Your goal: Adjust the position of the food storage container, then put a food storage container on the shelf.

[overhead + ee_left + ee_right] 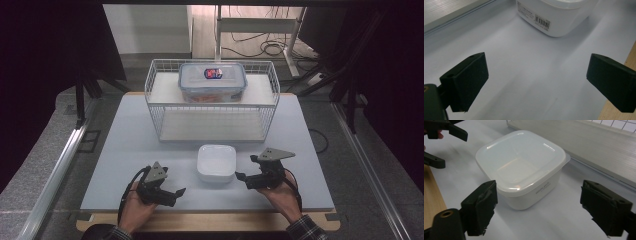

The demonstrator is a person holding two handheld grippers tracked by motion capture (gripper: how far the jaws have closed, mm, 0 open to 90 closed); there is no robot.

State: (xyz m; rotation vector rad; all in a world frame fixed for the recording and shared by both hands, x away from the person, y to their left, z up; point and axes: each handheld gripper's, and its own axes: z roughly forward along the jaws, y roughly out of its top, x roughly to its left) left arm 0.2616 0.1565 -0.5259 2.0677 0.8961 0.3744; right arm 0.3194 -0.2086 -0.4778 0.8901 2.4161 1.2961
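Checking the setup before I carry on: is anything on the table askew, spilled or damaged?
Nothing stands out. The white square lidded plastic container sits upright with its lid flat, between the open left gripper and right gripper. The clear clip-lid box rests level in the white wire basket.

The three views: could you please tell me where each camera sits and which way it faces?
High view: above the person's side, looking forward and down on the table, wire basket and white tub; both hands and grippers show.
Left gripper view: rides the left gripper, looking along its open jaws at the tub.
Right gripper view: rides the right gripper, facing the tub between open jaws; the left gripper shows beyond.
All three share the tub.
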